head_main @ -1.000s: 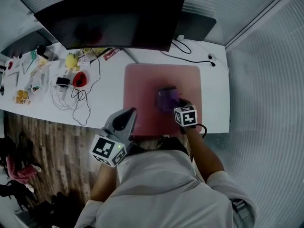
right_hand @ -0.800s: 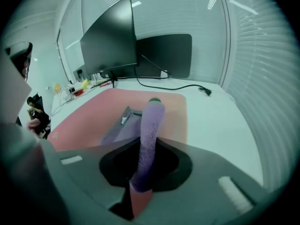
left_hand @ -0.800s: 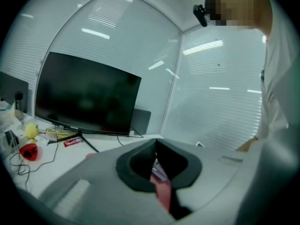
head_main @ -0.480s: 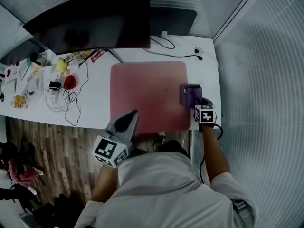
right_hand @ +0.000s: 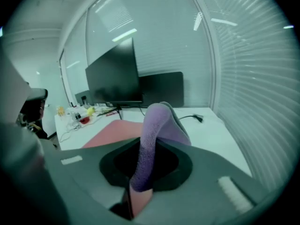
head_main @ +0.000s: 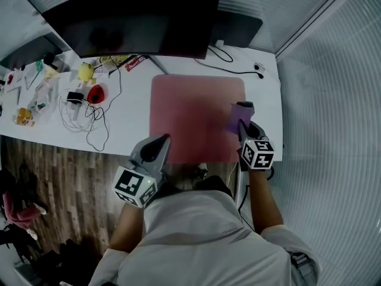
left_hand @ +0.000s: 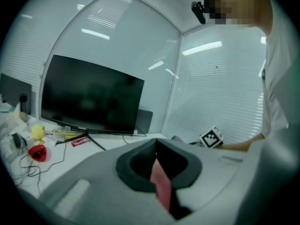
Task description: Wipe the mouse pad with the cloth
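**Purple fuzzy cloth (head_main: 237, 117) pinched in the right claw (head_main: 244, 131), at the right edge of the flat pink rectangular mouse pad (head_main: 190, 115).**

The right claw's jaws were closed on a fold of the cloth, most of which hung free past the tips. The left claw (head_main: 156, 148) was closed on nothing and hovered off the near edge of the white desk (head_main: 134, 124), so nothing pinned the pad. A dragging stroke might therefore have shifted the pad or tugged the fold loose. Starting this far right, a stroke might also have run onto bare desk. Count: one pad, one cloth, two claws.
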`<state>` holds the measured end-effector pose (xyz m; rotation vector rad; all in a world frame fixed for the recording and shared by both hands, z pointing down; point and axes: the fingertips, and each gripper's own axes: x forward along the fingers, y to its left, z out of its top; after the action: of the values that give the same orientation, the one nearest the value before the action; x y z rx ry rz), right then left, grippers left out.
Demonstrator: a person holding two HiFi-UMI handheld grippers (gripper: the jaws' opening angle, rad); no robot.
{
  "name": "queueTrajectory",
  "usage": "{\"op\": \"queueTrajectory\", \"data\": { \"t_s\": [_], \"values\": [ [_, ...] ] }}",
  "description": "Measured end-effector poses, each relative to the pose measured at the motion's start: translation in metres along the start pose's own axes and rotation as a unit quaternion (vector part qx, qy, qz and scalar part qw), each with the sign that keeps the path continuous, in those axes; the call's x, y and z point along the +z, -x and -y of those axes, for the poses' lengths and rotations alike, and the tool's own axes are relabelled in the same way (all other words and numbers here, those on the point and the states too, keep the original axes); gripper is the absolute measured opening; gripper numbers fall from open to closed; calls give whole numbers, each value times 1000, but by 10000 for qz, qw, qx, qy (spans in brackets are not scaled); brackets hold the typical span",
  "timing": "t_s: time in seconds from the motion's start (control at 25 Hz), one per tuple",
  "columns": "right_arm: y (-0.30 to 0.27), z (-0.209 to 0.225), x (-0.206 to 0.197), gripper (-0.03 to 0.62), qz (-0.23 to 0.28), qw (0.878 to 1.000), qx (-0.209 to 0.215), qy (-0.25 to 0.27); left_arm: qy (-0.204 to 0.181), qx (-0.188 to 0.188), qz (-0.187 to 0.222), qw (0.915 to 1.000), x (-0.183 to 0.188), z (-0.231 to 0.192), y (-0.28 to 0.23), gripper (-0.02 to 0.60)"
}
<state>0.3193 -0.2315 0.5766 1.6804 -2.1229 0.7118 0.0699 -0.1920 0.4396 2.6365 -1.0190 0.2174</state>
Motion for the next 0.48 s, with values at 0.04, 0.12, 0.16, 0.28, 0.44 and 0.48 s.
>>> {"op": "queueTrajectory", "data": {
  "t_s": [0.04, 0.12, 0.16, 0.28, 0.44, 0.48],
  "values": [
    [-5, -27, 9, 52, 57, 9998, 192, 33, 48, 72, 34, 10000, 1, -10, 12, 2],
    [-17, -81, 23, 53, 124, 9981, 594, 96, 118, 207, 86, 9997, 0, -30, 39, 2],
    [-24, -110, 27, 53, 133, 9967, 799, 115, 137, 286, 92, 9995, -1, -40, 55, 2],
    [-44, -193, 32, 54, 64, 9903, 1378, 193, 211, 573, 81, 9981, -7, -72, 100, 2],
    [-67, -300, 16, 54, -183, 9769, 2100, 352, 332, 918, 132, 9951, -19, -113, 161, 2],
    [-72, -324, 8, 54, -269, 9734, 2241, 390, 361, 985, 126, 9944, -23, -122, 175, 2]
  ]
}}
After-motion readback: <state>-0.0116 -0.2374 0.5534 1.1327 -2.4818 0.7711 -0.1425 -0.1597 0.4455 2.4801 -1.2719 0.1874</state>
